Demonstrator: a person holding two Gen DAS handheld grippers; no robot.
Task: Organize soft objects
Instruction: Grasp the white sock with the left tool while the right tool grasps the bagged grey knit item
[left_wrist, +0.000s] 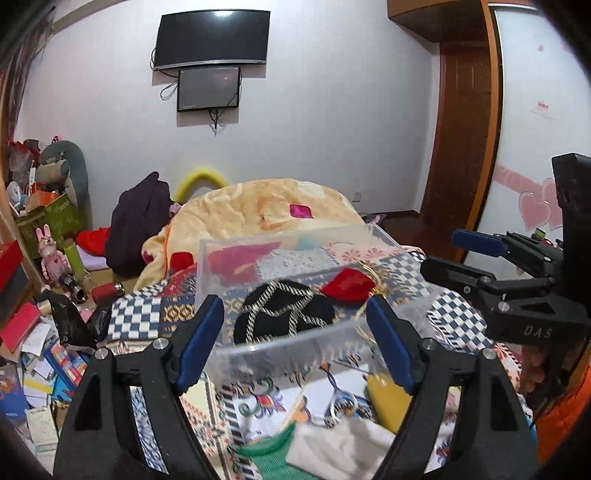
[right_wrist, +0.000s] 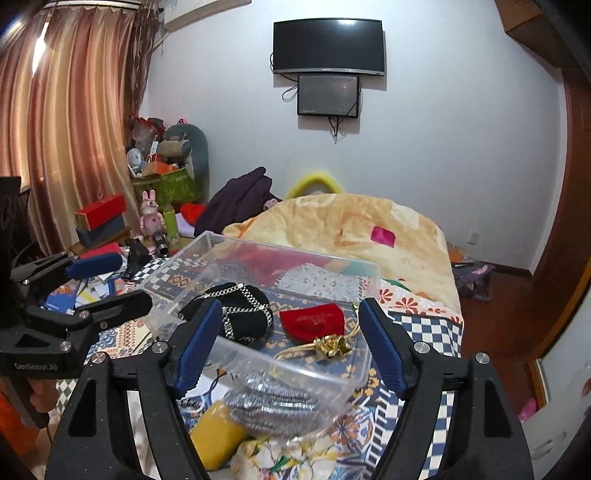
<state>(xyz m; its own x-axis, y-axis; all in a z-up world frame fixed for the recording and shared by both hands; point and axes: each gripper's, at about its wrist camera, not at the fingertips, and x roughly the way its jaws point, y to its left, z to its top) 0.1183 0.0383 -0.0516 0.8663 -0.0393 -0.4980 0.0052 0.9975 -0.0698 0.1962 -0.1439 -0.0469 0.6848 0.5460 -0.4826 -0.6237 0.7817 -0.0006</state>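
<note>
Sorting looks partly done: both claws hover spread wide and empty over the bed. From the left, the left claw (left_wrist: 295, 339), then the clear plastic bin (right_wrist: 365, 365) holding a black chain-trimmed pouch (right_wrist: 240, 314) and red velvet pouch (right_wrist: 312, 321), then the right claw (right_wrist: 286, 339). Next likely a pickup of the loose yellow pouch (right_wrist: 214, 435).

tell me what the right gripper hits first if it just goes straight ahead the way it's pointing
Most likely the near wall of the clear plastic bin, which lies between the open fingers of the right gripper. Beyond that wall sit the black pouch and the red pouch. Depth is hard to judge.
</note>
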